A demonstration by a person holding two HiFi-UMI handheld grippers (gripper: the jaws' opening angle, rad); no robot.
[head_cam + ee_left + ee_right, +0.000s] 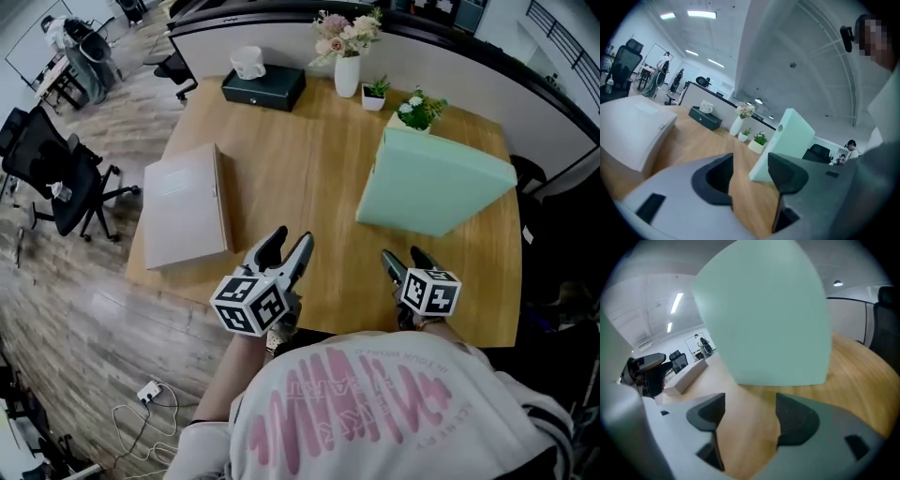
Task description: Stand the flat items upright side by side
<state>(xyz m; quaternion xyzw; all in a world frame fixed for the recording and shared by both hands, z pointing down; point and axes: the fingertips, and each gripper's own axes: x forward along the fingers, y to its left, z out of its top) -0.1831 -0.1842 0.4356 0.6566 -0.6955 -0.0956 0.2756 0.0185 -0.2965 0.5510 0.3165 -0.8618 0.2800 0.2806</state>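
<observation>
The left gripper [291, 242] hangs over the near edge of the worktop [309, 169]. Its jaws are partly open with only bare wood between them. The right gripper [403, 259] is just to its right, also at the near edge, with its jaws spread wider and equally empty.

Straight ahead of the right gripper, close but not touching, is the green item [436, 183]. It is a thick slab on the right half of the worktop, with its near edge towards the jaws. It looks flat or nearly so; its far edge meets a small plant [419, 110], and I cannot tell whether it rests on it. The beige item [183, 208] lies flat at the left edge, well apart from the green one and to the left of the left gripper.

Neither item is upright yet, so the task seems to be at its opening reach, with both grippers approaching and nothing grasped. The next move probably calls for each gripper to close on the near edge of its item and tip it onto an edge. The two would then have to be brought together near the middle, since they are too far apart to stand side by side.
</observation>
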